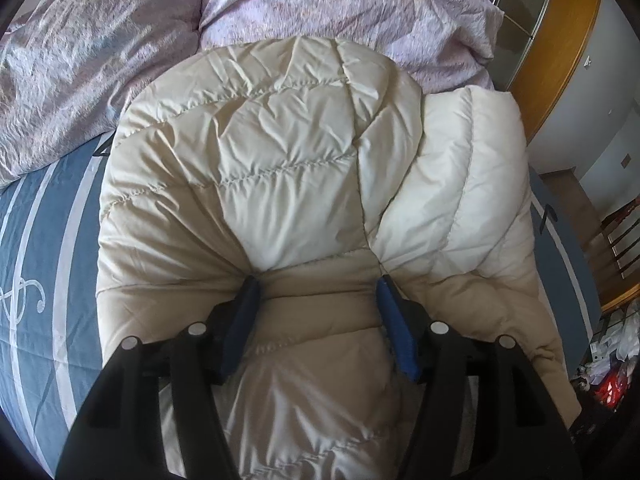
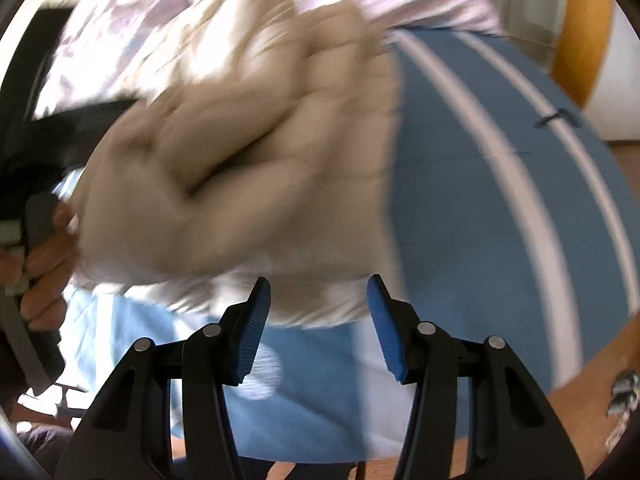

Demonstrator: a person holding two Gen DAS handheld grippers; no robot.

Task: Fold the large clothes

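A cream puffer jacket [image 1: 280,160] lies bunched on the bed, one padded part folded over to its right. My left gripper [image 1: 318,292] is shut on a thick fold of it, and the fabric gathers in creases toward both blue pads [image 1: 248,308]. In the blurred right wrist view the jacket [image 2: 240,180] fills the upper left. My right gripper [image 2: 318,296] stands open just short of the jacket's near edge, with mostly blue sheet showing between its fingers. A hand [image 2: 44,256] holds the left gripper's handle at the left edge.
The bed has a blue sheet with white stripes [image 1: 40,280] [image 2: 480,200]. A crumpled lilac duvet [image 1: 100,60] lies at the far side. Right of the bed are a wooden door frame [image 1: 560,60], a chair [image 1: 624,240] and floor clutter [image 1: 612,360].
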